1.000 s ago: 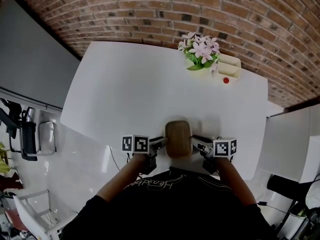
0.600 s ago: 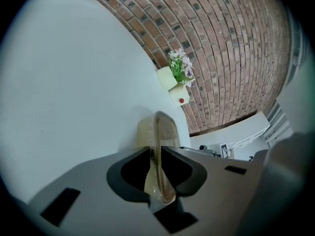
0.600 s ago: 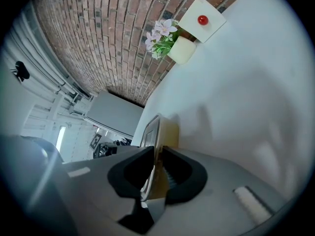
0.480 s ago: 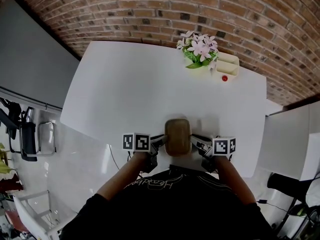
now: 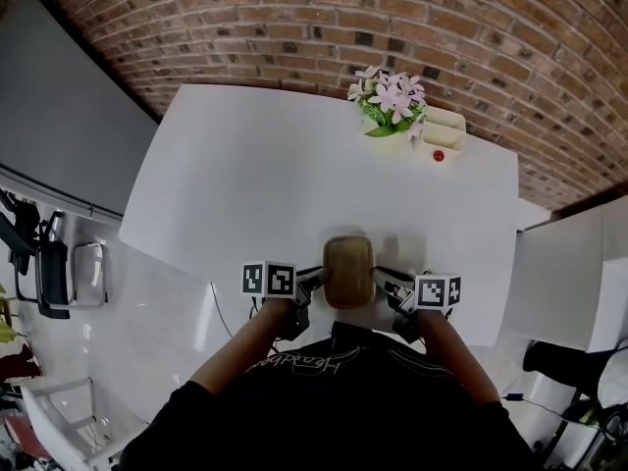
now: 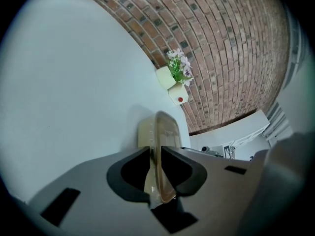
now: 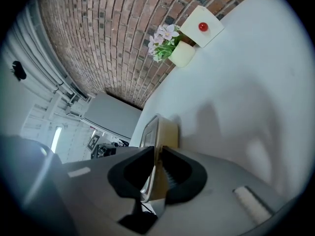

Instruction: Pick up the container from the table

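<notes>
A white table (image 5: 285,180) stretches broad and bare ahead to a brick wall (image 5: 324,23). Only flowers (image 5: 392,98) and a small box (image 5: 444,129) stand at its far right corner. The container (image 5: 349,271), tan, translucent and round-cornered with a lipped rim, is at the table's near edge, just before the person; whether it is off the surface cannot be told. Both forearms reach forward and angle inward. The left gripper (image 6: 155,151) is clamped on the container's left rim, the right gripper (image 7: 158,151) on its right rim.
</notes>
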{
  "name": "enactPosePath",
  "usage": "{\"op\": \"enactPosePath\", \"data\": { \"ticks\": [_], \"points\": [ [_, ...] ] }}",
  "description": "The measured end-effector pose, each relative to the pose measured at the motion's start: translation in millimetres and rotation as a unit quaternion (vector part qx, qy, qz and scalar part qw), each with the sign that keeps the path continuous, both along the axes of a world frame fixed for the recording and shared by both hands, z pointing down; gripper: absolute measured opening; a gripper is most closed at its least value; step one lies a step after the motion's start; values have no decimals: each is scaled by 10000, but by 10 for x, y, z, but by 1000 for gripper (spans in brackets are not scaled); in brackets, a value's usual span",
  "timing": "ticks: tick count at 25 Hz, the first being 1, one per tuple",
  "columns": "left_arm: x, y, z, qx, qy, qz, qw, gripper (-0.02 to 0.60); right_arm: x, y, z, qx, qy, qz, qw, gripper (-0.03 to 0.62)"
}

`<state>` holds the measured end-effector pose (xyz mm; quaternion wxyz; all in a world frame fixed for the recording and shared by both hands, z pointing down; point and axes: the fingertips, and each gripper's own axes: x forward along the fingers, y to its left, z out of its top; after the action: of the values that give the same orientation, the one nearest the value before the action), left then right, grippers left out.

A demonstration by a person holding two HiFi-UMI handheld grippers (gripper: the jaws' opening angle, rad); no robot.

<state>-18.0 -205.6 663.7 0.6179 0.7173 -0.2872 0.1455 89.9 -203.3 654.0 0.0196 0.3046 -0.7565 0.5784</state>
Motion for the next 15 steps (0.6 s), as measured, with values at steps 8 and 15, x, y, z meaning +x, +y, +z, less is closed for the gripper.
{"op": "enactPosePath", "data": {
  "ticks": [8,15],
  "points": [
    [-19,109,-215,245,206,35,9995,77,-27,95,-228,362,183,5,9992,58],
    [-96,188,-483,560,360,51,9978,77,-97,196,-506,697,130,-1,9975,58]
  ]
}}
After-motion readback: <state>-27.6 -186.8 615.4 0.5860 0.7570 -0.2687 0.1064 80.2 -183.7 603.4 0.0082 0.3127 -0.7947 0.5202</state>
